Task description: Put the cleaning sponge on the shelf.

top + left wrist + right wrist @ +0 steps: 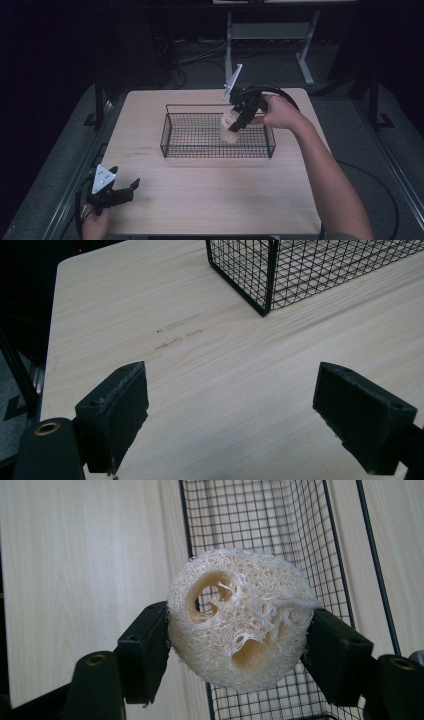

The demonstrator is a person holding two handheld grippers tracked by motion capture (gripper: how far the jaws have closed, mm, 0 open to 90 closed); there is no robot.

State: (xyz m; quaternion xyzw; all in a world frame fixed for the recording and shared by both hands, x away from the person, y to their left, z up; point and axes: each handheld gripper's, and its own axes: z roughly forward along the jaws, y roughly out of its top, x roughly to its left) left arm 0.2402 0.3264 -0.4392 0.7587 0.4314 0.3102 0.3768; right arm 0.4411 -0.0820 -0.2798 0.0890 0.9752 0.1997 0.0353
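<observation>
The right gripper [235, 122] holds the pale, fibrous, round loofah sponge [239, 617] between its jaws, which press on the sponge's two sides, and carries it above the right half of the black wire-mesh basket [172, 137].

The sponge is springy and loosely woven (with big holes through it), so it could squirm out of a light pinch, or a stray fibre [295, 601] could snag on the mesh and drag it askew. If the jaws let go too near the basket's rim, the sponge may bounce off the wire and roll onto the pale wooden bench [210, 195].

Inside the basket the floor looks free. The basket's thin walls stand close around the right gripper, so sideways moves there are tight.

The left gripper [120, 192], jaws wide with nothing between them, rests well in front of the basket's left corner, out of the way.
</observation>
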